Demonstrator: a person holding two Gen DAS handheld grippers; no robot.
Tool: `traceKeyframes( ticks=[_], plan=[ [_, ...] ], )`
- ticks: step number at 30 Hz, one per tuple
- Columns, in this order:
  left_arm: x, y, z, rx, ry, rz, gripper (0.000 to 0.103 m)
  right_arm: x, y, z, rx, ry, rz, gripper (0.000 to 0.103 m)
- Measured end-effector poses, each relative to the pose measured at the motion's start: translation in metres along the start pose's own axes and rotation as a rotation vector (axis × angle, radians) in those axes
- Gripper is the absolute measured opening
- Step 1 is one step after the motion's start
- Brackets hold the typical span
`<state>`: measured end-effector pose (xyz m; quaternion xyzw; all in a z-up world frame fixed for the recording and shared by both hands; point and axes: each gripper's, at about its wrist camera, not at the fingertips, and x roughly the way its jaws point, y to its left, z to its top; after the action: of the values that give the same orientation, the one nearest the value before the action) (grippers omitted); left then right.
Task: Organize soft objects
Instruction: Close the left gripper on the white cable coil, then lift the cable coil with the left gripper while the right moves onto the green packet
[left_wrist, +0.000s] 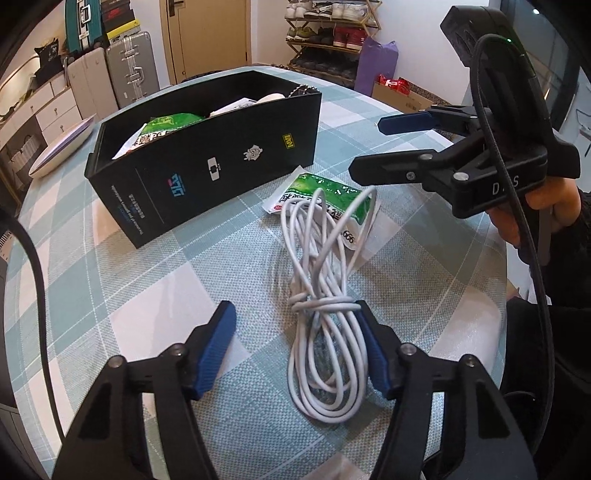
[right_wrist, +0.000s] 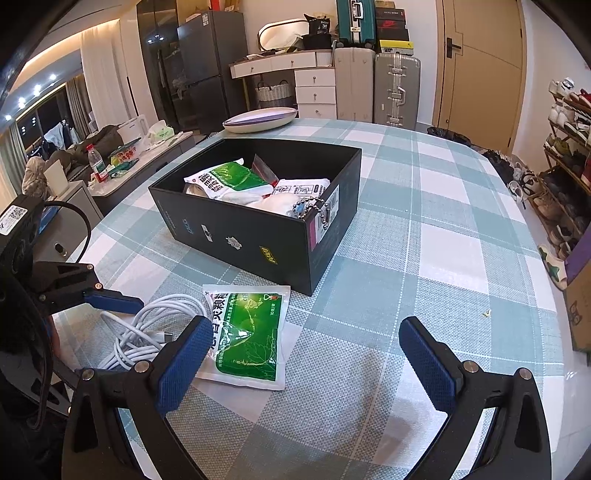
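Observation:
A coiled white cable (left_wrist: 325, 317) lies on the checked tablecloth, its far loops over a green and white sachet (left_wrist: 325, 197). My left gripper (left_wrist: 295, 314) is open, low over the table, with the cable bundle against its right finger. My right gripper (right_wrist: 301, 330) is open and empty, above the table right of the sachet (right_wrist: 251, 332); it also shows in the left wrist view (left_wrist: 365, 146). The cable (right_wrist: 147, 332) lies left of the sachet. A black open box (right_wrist: 258, 225) behind them holds sachets, white packets and a ball chain; it also shows in the left wrist view (left_wrist: 221, 162).
A shallow white and purple dish (right_wrist: 260, 119) sits at the table's far edge beyond the box. The round table (right_wrist: 443, 258) has the checked cloth. Suitcases, drawers and a shoe rack stand around the room.

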<state>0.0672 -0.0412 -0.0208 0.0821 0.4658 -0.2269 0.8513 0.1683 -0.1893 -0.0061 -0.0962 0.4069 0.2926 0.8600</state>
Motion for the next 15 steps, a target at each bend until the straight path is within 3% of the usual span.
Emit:
traceKeyframes(
  ticks=[2, 4, 15],
  plan=[
    [-0.001, 0.002, 0.000, -0.011, -0.007, -0.022, 0.048, 0.000, 0.000, -0.001, 0.000, -0.001, 0.003, 0.102],
    [-0.001, 0.004, 0.000, -0.022, -0.014, -0.038, 0.030, 0.000, 0.001, -0.001, -0.002, 0.000, 0.005, 0.102],
    [-0.016, 0.022, 0.007, -0.102, -0.091, -0.001, 0.029, 0.008, 0.015, -0.002, -0.018, 0.026, 0.033, 0.102]
  ],
)
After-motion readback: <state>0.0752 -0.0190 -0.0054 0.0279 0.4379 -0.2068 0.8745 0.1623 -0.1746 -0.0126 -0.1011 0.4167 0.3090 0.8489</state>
